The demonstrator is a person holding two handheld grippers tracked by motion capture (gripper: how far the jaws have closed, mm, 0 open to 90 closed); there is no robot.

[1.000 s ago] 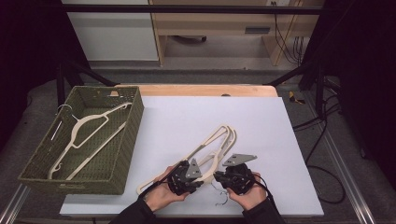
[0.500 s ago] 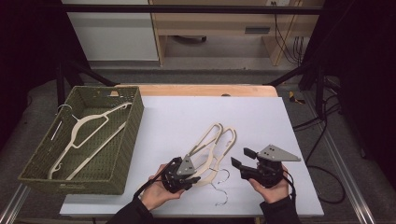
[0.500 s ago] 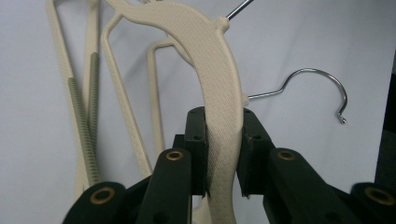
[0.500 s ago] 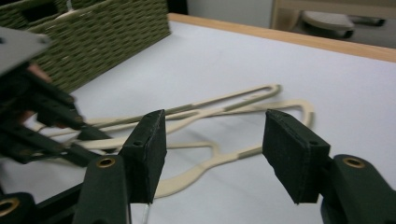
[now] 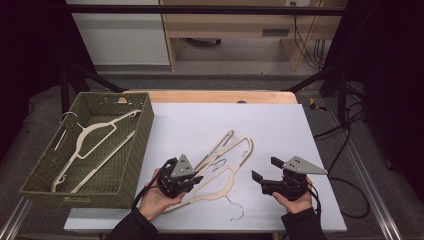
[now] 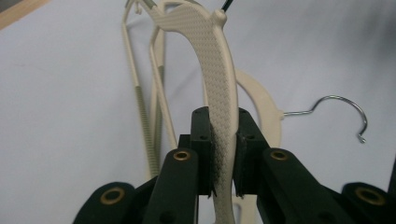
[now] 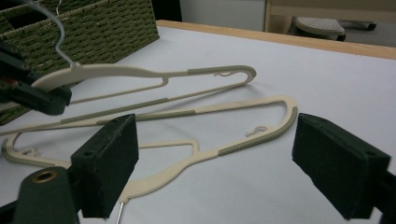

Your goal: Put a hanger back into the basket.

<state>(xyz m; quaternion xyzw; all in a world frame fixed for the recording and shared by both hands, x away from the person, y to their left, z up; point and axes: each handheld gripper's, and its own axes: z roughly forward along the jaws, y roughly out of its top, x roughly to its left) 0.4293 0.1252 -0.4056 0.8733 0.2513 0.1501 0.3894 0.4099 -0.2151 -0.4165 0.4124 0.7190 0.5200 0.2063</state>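
Hanger [image 6: 219, 79] pinched in left hand-held gripper [image 5: 192, 179], long axis toward far-right (second hanger [image 5: 220, 185] beneath); right hand-held gripper [image 5: 263, 169] spread.

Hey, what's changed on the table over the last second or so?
The right tongs let go of the hangers and pulled away to the right; they now hover open. The left tongs stay shut on the upper hanger. The second hanger still lies on the table, and the basket with its hanger hasn't moved.
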